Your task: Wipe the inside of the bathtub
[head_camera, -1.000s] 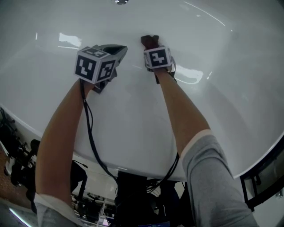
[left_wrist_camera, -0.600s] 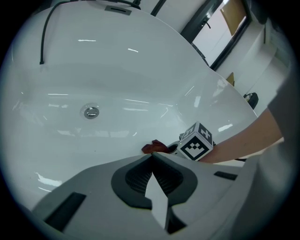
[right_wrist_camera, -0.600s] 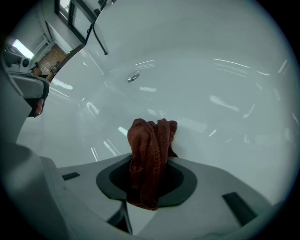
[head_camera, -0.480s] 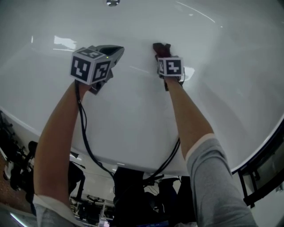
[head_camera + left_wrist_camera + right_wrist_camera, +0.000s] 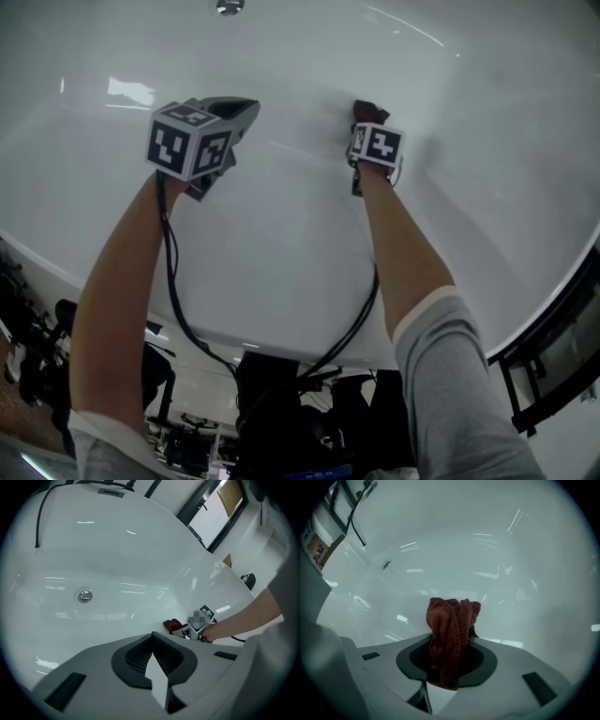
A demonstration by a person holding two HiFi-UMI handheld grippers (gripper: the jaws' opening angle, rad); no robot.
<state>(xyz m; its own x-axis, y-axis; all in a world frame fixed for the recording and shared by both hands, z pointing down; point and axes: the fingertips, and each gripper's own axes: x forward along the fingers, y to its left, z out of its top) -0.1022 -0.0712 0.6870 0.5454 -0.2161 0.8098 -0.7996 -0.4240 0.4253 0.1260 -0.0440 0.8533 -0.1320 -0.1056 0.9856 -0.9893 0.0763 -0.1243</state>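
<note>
The white bathtub (image 5: 281, 244) fills the head view, its inner wall curving away below me. My right gripper (image 5: 367, 117) is shut on a dark red cloth (image 5: 366, 111), which is pressed against the tub's inner wall right of centre. In the right gripper view the red cloth (image 5: 451, 637) bunches up between the jaws against the tub wall (image 5: 497, 559). My left gripper (image 5: 236, 111) hovers to the left, shut and holding nothing. In the left gripper view the jaws meet, and the cloth (image 5: 174, 623) shows beyond them.
The drain (image 5: 229, 7) sits at the top of the head view; the drain (image 5: 84, 595) also shows in the left gripper view. The tub rim (image 5: 84, 281) runs along the lower left, with cables (image 5: 178, 309) hanging over it. A dark window frame (image 5: 220, 522) stands behind the tub.
My right gripper has slid the red cloth to the right along the tub wall. The left gripper has stayed nearly still.
</note>
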